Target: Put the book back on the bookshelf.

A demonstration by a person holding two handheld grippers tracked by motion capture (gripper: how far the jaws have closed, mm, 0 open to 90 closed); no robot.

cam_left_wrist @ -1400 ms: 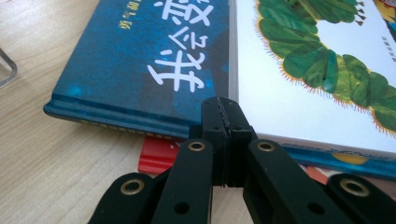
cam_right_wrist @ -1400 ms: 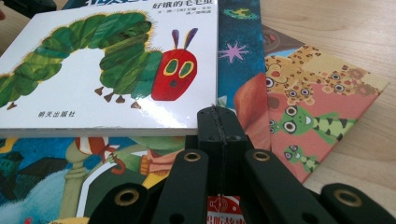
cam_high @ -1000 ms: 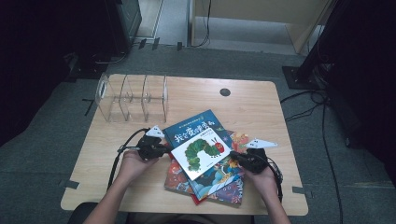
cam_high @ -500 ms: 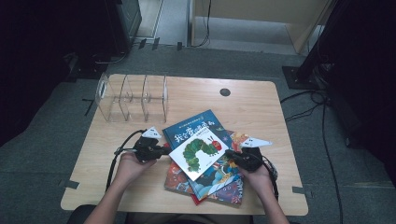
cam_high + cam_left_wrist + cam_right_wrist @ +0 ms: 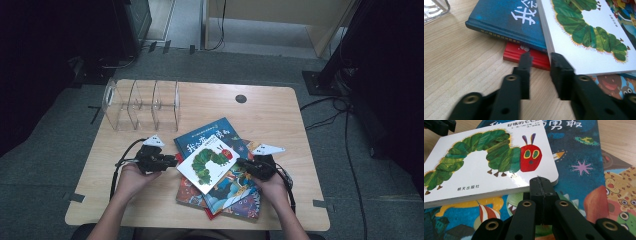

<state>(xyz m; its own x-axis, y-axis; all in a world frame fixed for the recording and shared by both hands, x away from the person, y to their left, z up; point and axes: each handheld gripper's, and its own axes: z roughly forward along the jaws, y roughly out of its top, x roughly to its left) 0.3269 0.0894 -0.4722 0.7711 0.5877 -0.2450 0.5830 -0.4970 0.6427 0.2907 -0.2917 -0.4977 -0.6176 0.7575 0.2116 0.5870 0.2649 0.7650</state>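
A white caterpillar board book [image 5: 207, 164] lies askew on top of a pile of picture books, over a dark blue book [image 5: 205, 137]. My left gripper [image 5: 172, 161] lies low on the table at the white book's left corner. Its jaws have just been opening and stand apart with nothing between them [image 5: 541, 58]; the white book [image 5: 584, 37] sits just beyond the right jaw. My right gripper [image 5: 242, 162] is at the book's right edge, with its jaws shut tight on nothing [image 5: 540, 181], right before the book's [image 5: 486, 162] corner.
A red book [image 5: 534, 56] and colourful picture books [image 5: 235, 187] lie under the pile. A clear divided rack [image 5: 142, 105] stands at the back left of the wooden table [image 5: 270, 115]. A dark round grommet [image 5: 241, 98] sits near the far edge.
The left gripper's jaws have parted. The white book has turned a little and shifted slightly toward the near side. Both hands have stayed roughly in place.
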